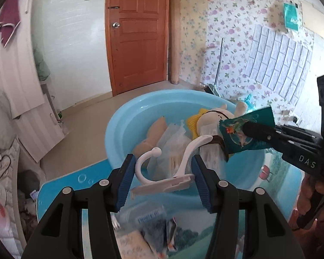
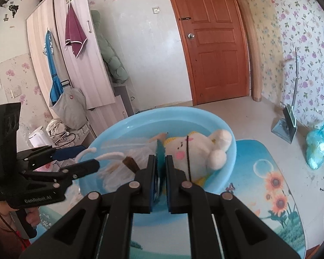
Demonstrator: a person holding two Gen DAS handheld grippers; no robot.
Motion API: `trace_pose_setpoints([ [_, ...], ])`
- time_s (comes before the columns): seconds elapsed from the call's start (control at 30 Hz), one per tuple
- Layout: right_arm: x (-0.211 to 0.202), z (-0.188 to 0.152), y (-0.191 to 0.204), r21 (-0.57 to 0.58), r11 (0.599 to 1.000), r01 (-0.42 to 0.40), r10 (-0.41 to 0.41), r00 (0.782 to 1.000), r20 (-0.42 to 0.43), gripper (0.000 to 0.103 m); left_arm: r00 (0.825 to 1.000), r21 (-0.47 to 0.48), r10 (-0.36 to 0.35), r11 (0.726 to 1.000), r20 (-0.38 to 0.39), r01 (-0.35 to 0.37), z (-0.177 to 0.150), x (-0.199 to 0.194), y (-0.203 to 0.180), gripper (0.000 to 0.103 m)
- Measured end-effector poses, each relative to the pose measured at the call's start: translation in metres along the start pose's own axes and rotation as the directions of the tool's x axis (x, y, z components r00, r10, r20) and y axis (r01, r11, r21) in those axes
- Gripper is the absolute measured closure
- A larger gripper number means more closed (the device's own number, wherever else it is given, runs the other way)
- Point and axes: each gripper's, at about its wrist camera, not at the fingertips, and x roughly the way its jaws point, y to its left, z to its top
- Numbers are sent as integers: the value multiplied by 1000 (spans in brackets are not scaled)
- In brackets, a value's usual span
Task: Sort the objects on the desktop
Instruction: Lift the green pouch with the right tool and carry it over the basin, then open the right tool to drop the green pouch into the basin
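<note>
Left gripper (image 1: 161,183): spreading wide, bracketing a white plastic hook (image 1: 162,177) lying on the near rim of the blue basin (image 1: 127,116); hook's end meeting the right blue pad (image 1: 202,185), grip unclear.

Right gripper (image 2: 161,172): pressing nearly together, pinching a teal packet (image 2: 160,151) edge-on above the basin.

Basin contents: holding a white plush toy (image 2: 196,149), clear plastic bags (image 1: 172,144) and the hook's curled end.

Left wrist view only: showing the packet's printed face (image 1: 244,133) hanging over the basin's right side, plus blurred packets (image 1: 149,218) on the table under the fingers.

Right wrist view only: showing the sunflower tablecloth (image 2: 276,194), a blue bag (image 2: 317,149) on the floor and a hand (image 2: 32,215) gripping the left tool's handle.
</note>
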Motion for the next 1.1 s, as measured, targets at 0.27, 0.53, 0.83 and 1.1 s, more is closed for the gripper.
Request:
trace_pose_setpoints([
  [0.27, 15, -5, 5, -20, 1000, -10, 9, 999, -35, 94, 1000, 26, 5, 1000, -23, -4, -1, 22, -8, 35],
  [0.53, 15, -9, 4, 4, 1000, 0, 1, 998, -67, 81, 1000, 60, -1, 998, -8, 1, -5, 15, -23, 13],
  [0.83, -9, -10, 3, 17, 999, 32, -31, 999, -41, 60, 999, 39, -35, 999, 0, 35, -11, -1, -28, 5],
  [1.1, -29, -14, 7, 20, 999, 38, -38, 999, -24, 60, 999, 21, -39, 999, 3, 38, -19, -18, -34, 5],
])
